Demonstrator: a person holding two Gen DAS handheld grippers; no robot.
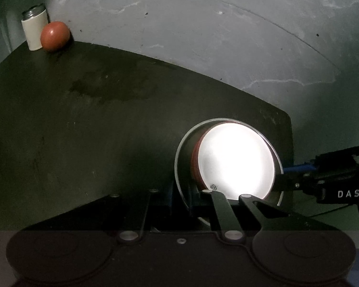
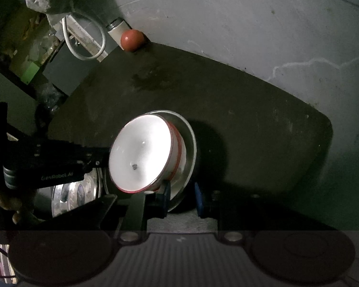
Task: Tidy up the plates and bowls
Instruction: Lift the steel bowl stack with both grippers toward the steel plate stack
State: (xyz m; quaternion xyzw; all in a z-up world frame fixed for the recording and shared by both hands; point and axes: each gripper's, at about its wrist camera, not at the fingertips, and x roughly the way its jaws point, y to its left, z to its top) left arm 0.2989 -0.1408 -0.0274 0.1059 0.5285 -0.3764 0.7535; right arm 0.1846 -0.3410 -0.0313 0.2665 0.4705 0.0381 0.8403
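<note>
A white bowl with a red rim (image 1: 234, 160) (image 2: 141, 153) sits tilted inside a wider steel bowl (image 1: 179, 165) (image 2: 189, 148) on a dark table. My left gripper (image 1: 186, 195) holds the near edge of the bowls; in the right wrist view it (image 2: 100, 157) reaches the white bowl's left rim. My right gripper (image 2: 182, 191) has its blue-padded fingers (image 2: 165, 193) apart, either side of the steel bowl's rim; in the left wrist view it (image 1: 284, 174) comes in from the right.
A red ball (image 1: 55, 35) (image 2: 132, 40) and a white can (image 1: 34, 28) (image 2: 117, 30) stand at the table's (image 1: 83, 119) far corner by the grey wall. A shiny steel plate (image 2: 76, 195) lies low at the left. Clutter and a cable loop (image 2: 83, 38) lie beyond the left edge.
</note>
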